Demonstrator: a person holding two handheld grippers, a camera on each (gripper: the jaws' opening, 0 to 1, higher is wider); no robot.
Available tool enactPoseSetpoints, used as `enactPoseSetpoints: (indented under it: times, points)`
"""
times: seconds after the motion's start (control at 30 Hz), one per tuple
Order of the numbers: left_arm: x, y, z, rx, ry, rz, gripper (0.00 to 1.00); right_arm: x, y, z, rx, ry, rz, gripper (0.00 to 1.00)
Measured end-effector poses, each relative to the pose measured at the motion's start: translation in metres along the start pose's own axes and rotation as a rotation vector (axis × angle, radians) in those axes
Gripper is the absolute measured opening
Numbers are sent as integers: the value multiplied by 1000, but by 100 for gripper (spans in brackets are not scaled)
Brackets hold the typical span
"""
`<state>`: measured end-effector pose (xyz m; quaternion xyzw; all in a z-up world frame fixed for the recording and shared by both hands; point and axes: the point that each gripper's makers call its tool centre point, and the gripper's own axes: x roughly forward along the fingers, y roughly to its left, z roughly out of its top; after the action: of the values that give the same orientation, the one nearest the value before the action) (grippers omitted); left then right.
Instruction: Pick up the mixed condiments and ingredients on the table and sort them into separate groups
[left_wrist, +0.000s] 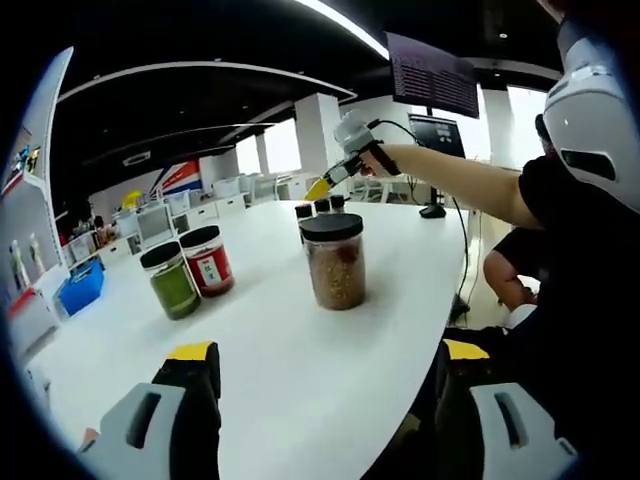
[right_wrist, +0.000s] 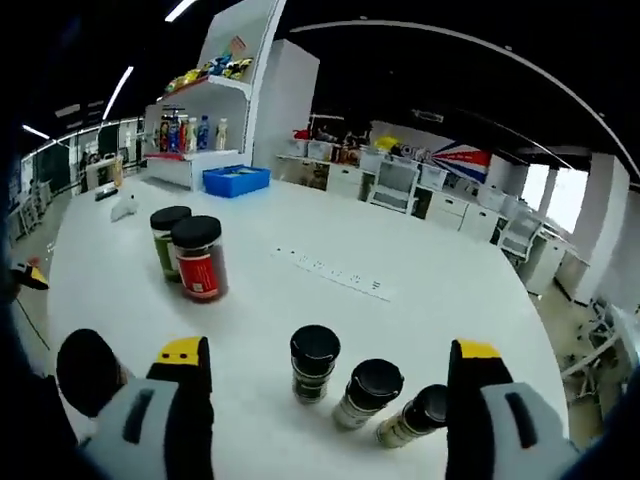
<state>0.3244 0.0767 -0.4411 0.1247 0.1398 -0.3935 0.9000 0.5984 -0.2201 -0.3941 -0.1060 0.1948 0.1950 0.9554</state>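
A long white table (left_wrist: 300, 370) runs through an open office, carrying jars and bottles in three loose groups. In the left gripper view, the largest jar, a clear one with brown grain (left_wrist: 334, 262) and a black lid, stands alone near the table's middle. To its left a red jar (left_wrist: 209, 261) and a green jar (left_wrist: 171, 281) stand just beside each other, both black-lidded. Behind the grain jar, three small dark-capped bottles (left_wrist: 320, 208) sit in a row near the far edge. A person's arm (left_wrist: 455, 180) reaches over that end of the table, holding the right gripper (left_wrist: 322, 187) just above the bottles. The left gripper (left_wrist: 330, 355) hangs low over the near table, its yellow-tipped jaws spread wide with nothing between them.

In the right gripper view, the right gripper (right_wrist: 330, 355) also stands wide open and empty, and the three spice bottles lie between its jaws: a left bottle (right_wrist: 314, 363), a middle bottle (right_wrist: 368, 393) and a right bottle (right_wrist: 416, 415), close together in a slanting line. Farther back on the left stand the red jar (right_wrist: 199, 259) and, touching or nearly touching behind it, the green jar (right_wrist: 165, 236). A white power strip (right_wrist: 333, 273) lies flat across the table's middle. Beyond the table a blue tray (right_wrist: 235, 180) sits below a white shelf (right_wrist: 205, 120) of colourful bottles.
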Motion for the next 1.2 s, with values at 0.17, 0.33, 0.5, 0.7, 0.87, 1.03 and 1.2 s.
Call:
enactPoseSetpoints:
  times: [0.17, 0.33, 0.5, 0.7, 0.87, 1.03, 1.2]
  points:
    - [1, 4, 1, 1, -1, 9, 91, -40, 11, 3, 23, -84, 18, 97]
    - [2, 9, 3, 9, 3, 23, 94, -83, 24, 15, 62, -184, 63, 97]
    - [1, 15, 10, 25, -19, 47, 95, -130, 37, 12, 40, -227, 97, 97]
    - [-4, 30, 15, 20, -17, 86, 95, -163, 56, -19, -112, -171, 133, 97]
    - [-6, 35, 25, 40, -24, 103, 95, -176, 79, -45, -163, -106, 193, 97]
    - [-9, 38, 28, 40, -28, 108, 95, -191, 94, -56, -142, -113, 246, 97]
    - [-12, 42, 25, 35, -12, 121, 95, -196, 108, -72, -109, -99, 312, 97]
